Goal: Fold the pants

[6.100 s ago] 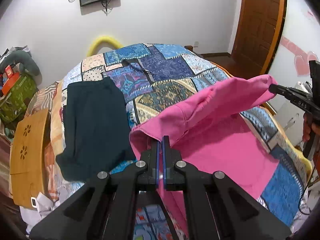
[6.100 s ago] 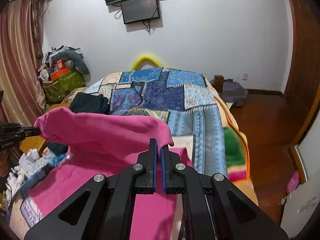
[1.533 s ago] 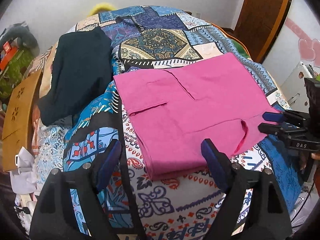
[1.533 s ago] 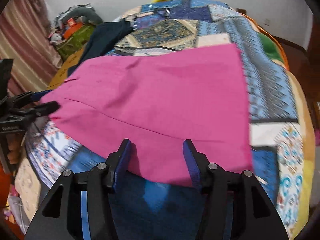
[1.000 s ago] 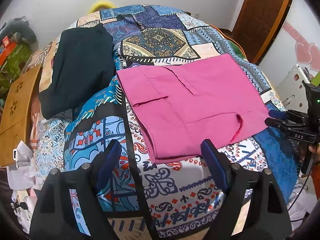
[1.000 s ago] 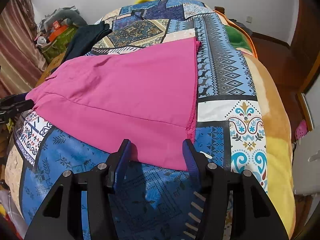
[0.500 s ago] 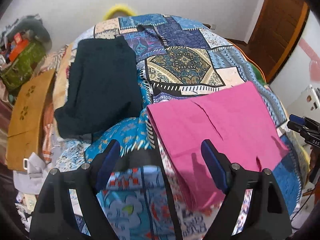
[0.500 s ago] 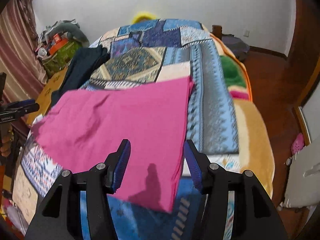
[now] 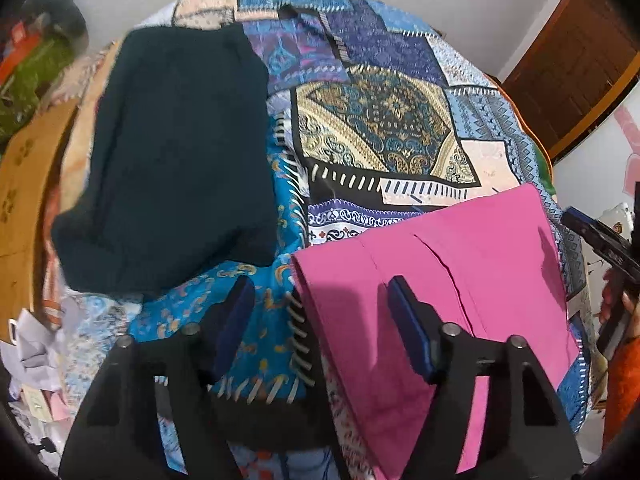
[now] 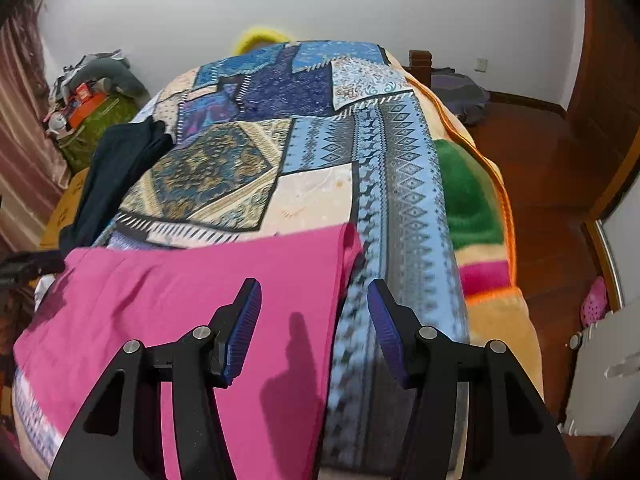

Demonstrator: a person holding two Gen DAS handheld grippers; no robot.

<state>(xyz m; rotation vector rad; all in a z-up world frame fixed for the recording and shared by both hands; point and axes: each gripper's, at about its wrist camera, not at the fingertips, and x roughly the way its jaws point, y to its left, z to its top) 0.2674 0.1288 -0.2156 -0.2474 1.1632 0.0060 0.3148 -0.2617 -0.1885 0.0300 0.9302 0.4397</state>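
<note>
The pink pants point(image 9: 452, 280) lie folded flat on the patchwork bedspread point(image 9: 380, 120), also shown in the right wrist view point(image 10: 192, 300). My left gripper point(image 9: 320, 304) is open and empty, hovering over the pants' left edge. My right gripper point(image 10: 314, 308) is open and empty, above the pants' right edge. The right gripper's tip point(image 9: 596, 236) shows at the far right of the left wrist view. The left gripper's tip point(image 10: 28, 266) shows at the left of the right wrist view.
A dark folded garment point(image 9: 172, 152) lies on the bed's left side, also in the right wrist view point(image 10: 116, 168). A wooden board point(image 9: 24, 184) stands beside the bed. Clutter point(image 10: 88, 96) is piled by the wall. A wooden door point(image 9: 576, 60) and floor point(image 10: 540, 168) lie to the right.
Six seconds ago both grippers were shut on the lifted pink pants. They then let go with the pants flat. In the last second both grippers rose and pulled back, staying open.
</note>
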